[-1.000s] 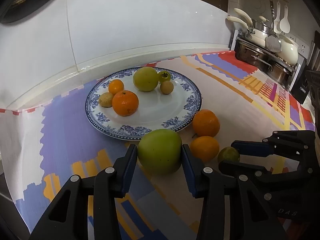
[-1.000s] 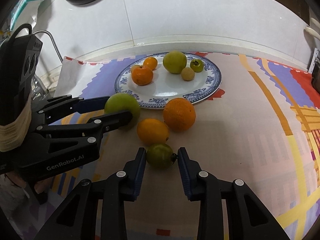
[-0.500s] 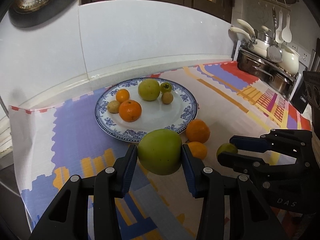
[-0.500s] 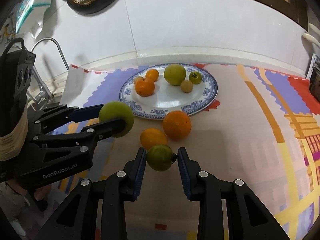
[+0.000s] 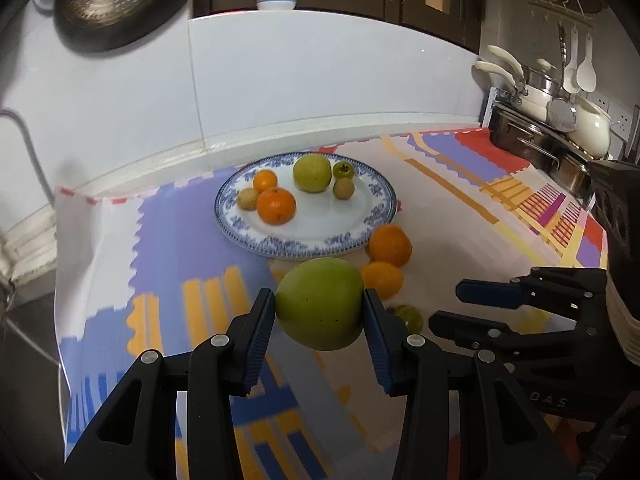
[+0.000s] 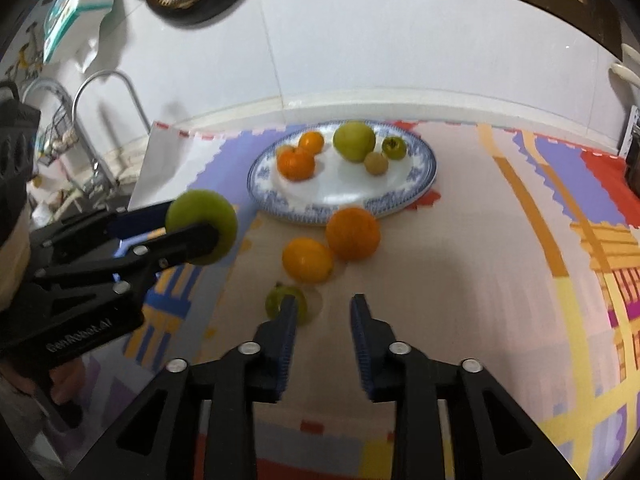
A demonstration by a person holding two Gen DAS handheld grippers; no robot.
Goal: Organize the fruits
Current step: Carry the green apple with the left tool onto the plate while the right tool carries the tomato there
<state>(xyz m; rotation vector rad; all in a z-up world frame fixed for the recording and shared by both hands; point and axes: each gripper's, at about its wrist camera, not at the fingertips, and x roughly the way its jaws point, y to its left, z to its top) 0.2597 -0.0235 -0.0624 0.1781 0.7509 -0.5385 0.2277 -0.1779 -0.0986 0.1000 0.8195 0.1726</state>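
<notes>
My left gripper (image 5: pixel 319 312) is shut on a large green apple (image 5: pixel 320 303) and holds it above the mat, short of the blue-patterned plate (image 5: pixel 380 216); it also shows in the right wrist view (image 6: pixel 202 226). The plate (image 6: pixel 424 184) holds several fruits. Two oranges (image 6: pixel 352 233) (image 6: pixel 307 260) lie on the mat in front of it. My right gripper (image 6: pixel 324 312) is open and empty. A small green fruit (image 6: pixel 286 304) lies on the mat just left of its left fingertip, partly hidden by it.
A colourful patterned mat (image 5: pixel 460 208) covers the counter. Pots and utensils (image 5: pixel 560 112) stand at the far right. A faucet (image 6: pixel 108 96) and sink lie to the left. A white tiled wall (image 5: pixel 280 80) runs behind the plate.
My left gripper has lifted the green apple higher. My right gripper has opened, let go of the small green fruit, which now lies on the mat, and shifted right.
</notes>
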